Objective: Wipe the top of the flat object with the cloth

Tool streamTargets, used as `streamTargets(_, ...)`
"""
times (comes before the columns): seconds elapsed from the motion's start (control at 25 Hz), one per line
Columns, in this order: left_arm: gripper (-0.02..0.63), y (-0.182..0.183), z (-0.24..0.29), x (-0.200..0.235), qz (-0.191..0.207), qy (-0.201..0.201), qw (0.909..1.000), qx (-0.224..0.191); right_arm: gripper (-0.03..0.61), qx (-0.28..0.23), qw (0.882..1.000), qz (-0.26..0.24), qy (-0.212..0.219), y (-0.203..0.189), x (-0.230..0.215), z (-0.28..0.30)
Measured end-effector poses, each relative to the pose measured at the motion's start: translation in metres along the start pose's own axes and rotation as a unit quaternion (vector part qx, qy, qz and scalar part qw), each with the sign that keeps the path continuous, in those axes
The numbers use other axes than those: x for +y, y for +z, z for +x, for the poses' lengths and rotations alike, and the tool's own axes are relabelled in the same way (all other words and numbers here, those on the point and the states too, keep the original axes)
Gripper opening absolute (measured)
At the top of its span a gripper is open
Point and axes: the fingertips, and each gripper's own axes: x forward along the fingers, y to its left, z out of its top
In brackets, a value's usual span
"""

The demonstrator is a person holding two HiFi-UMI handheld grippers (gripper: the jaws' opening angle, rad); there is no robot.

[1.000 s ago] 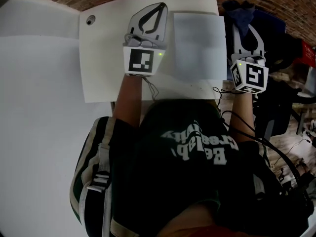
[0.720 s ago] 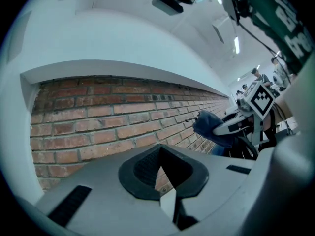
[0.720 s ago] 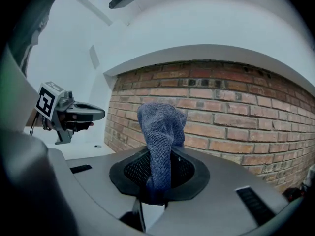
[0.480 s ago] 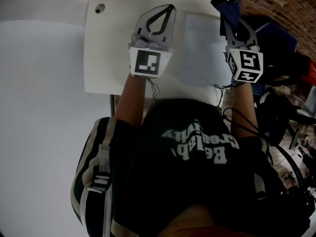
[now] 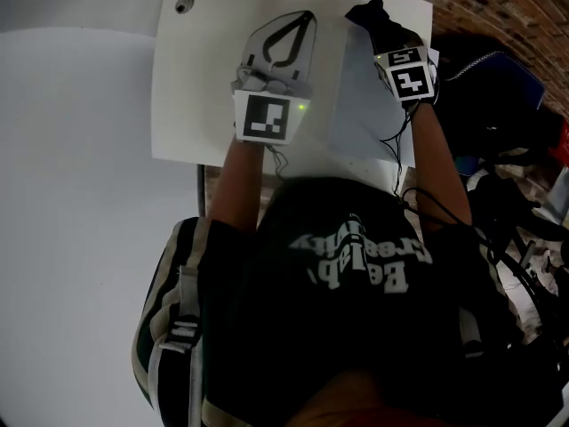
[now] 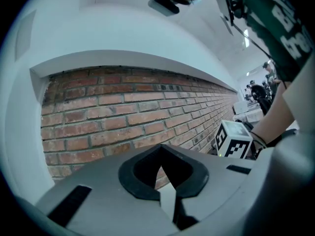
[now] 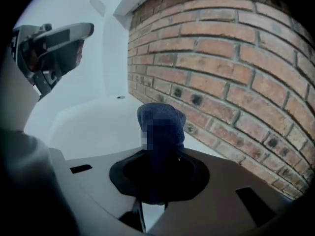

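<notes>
The flat object point(image 5: 356, 96), a pale grey rectangular sheet, lies on the right half of the white table point(image 5: 191, 87). My right gripper point(image 5: 380, 29) hovers over the sheet's far right corner, shut on a dark blue cloth point(image 5: 367, 13). In the right gripper view the cloth point(image 7: 160, 124) sticks up bunched between the jaws of the right gripper point(image 7: 158, 154), near the brick wall. My left gripper point(image 5: 293, 25) rests on the table just left of the sheet. Its jaws meet at the tip with nothing held, as the left gripper view point(image 6: 160, 149) confirms.
A round cable hole point(image 5: 184, 4) sits in the table's far left corner. A brick wall point(image 5: 498, 7) runs along the table's far edge. Dark bags and cables point(image 5: 507, 87) crowd the floor on the right. The right gripper's marker cube point(image 6: 234, 140) shows in the left gripper view.
My right gripper has swung from beside the table's right edge forward and left, over the sheet's far corner, carrying the cloth. The left gripper has hardly moved.
</notes>
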Motion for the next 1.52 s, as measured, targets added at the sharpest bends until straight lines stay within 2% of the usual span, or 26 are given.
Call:
streamTargets(0.28, -0.006, -0.010, 0.005, 0.001, -0.003, 0.000, 1.0000, 0.009, 0.058, 0.088, 0.995, -0.002, 0.049, -0.034, 0.025, 0.037)
streamTargets(0.64, -0.006, -0.014, 0.011, 0.005, -0.010, -0.002, 0.9999, 0.014, 0.060, 0.097, 0.994, -0.007, 0.049, -0.037, 0.025, 0.038)
streamTargets(0.84, -0.006, -0.011, 0.014, -0.005, -0.012, -0.009, 0.9998, 0.008, 0.060, 0.100, 0.994, -0.008, 0.035, -0.045, 0.009, 0.029)
streamTargets(0.96, -0.006, -0.011, 0.018, -0.013, -0.011, -0.021, 0.9997, 0.010, 0.060, 0.107, 0.994, 0.011, 0.028, -0.058, -0.006, 0.020)
streamTargets(1.36, -0.006, -0.008, 0.022, -0.036, -0.011, -0.035, 0.9993, 0.007, 0.060, 0.134, 0.988, 0.054, -0.058, -0.116, -0.093, -0.025)
streamTargets(1.52, -0.006, -0.005, 0.021, -0.043, -0.011, -0.034, 0.9993, 0.010, 0.060, 0.136, 0.986, 0.068, -0.067, -0.128, -0.105, -0.034)
